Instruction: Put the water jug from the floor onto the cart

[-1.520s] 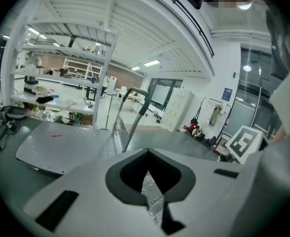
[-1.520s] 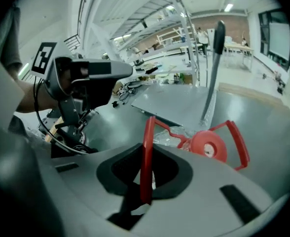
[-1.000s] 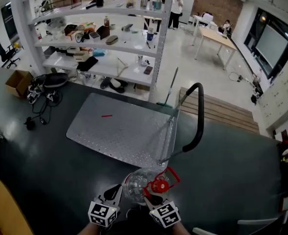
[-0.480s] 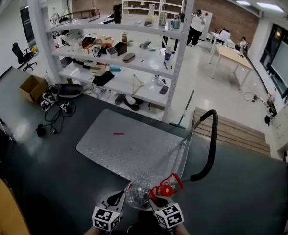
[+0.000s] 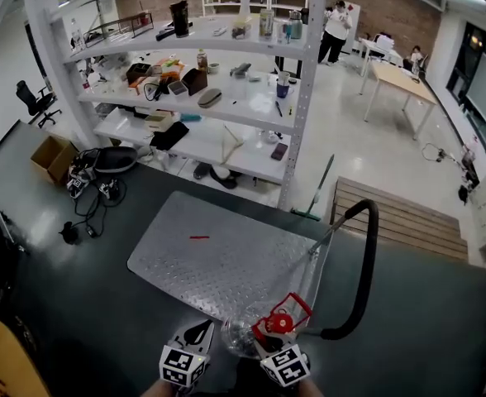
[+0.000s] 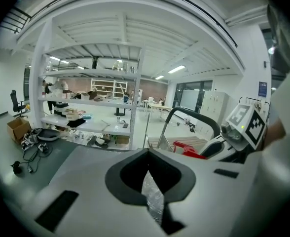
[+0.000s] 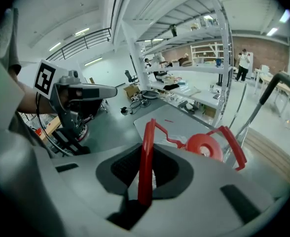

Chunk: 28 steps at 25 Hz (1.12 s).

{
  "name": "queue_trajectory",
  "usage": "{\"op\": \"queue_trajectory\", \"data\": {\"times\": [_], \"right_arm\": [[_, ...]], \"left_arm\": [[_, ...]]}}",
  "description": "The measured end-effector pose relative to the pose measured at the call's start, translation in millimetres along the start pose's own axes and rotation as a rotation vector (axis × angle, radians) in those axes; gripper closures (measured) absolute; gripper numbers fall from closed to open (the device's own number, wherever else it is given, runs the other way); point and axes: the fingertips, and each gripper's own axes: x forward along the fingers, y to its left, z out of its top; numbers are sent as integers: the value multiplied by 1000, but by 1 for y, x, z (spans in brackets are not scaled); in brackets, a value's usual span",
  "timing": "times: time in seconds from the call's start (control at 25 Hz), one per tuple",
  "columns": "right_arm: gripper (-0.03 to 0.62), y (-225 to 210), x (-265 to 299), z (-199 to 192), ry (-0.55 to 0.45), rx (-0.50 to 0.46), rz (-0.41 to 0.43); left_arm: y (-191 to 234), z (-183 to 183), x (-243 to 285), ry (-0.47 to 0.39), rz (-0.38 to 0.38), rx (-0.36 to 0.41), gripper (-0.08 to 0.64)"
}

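Note:
The water jug is clear plastic with a red cap and a red handle. It hangs between my two grippers at the near edge of the cart's metal deck. My left gripper is shut on the jug's clear plastic. My right gripper is shut on the red handle, beside the cap. Its jaws have just eased slightly wider, with the handle still pinched between them. The jug's lower body is hidden behind the grippers.
The cart's black push handle rises to the right of the jug. Beyond the deck stand a white shelving rack, a leaning mop and a wooden pallet. A cardboard box and cables lie at far left.
Both grippers have travelled level across the floor with the jug, keeping their hold. The cart's deck and push handle now lie nearer and lower in the head view.

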Motion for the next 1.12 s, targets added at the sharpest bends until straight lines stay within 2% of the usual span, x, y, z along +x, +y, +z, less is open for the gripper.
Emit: {"op": "queue_trajectory", "data": {"times": [0.32, 0.56, 0.88, 1.12], "right_arm": [[555, -75, 36, 36, 36, 20, -15], [554, -131, 45, 69, 29, 24, -97], [552, -196, 83, 88, 52, 45, -210], [551, -208, 107, 119, 69, 38, -214]], "left_arm": [[38, 45, 63, -8, 40, 0, 552], [64, 69, 95, -21, 59, -8, 552], [91, 74, 147, 29, -14, -17, 552], [113, 74, 180, 76, -74, -16, 552]]}}
